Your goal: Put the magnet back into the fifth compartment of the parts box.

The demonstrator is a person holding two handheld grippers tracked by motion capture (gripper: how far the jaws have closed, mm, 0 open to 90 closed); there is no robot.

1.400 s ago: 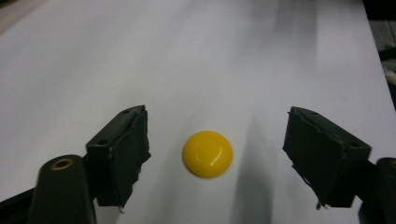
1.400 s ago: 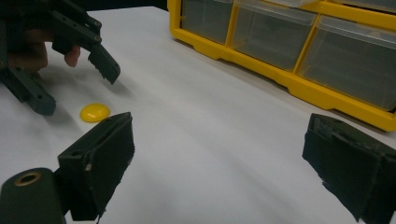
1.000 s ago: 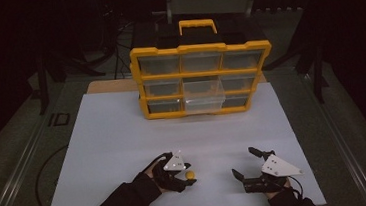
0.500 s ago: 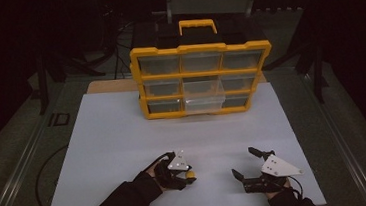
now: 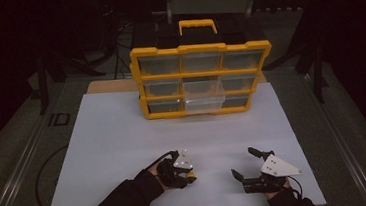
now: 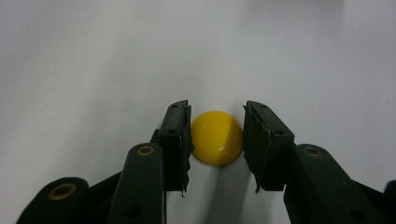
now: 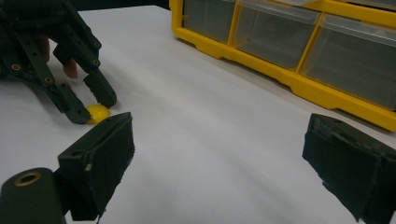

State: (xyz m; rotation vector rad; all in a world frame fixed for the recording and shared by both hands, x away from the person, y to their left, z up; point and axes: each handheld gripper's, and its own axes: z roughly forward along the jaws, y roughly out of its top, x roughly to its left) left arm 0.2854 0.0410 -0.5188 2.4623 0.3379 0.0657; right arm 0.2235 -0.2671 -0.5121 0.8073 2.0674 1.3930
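With the left tongs (image 6: pixel 217 135), whose jaws have just been closing, clamped on the yellow ball (image 6: pixel 217 138) at the tabletop's (image 5: pixel 124 138) six o'clock edge, lift straight and slowly while the right tongs (image 7: pixel 224 163) wait, spread apart.

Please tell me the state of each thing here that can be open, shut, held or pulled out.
Left gripper: shut on the yellow ball, jaws just closed.
Yellow ball: held, resting on the white table.
Right gripper: open, holding nothing.
Yellow drawer box: upright, middle drawer pulled out; the other drawers look shut.
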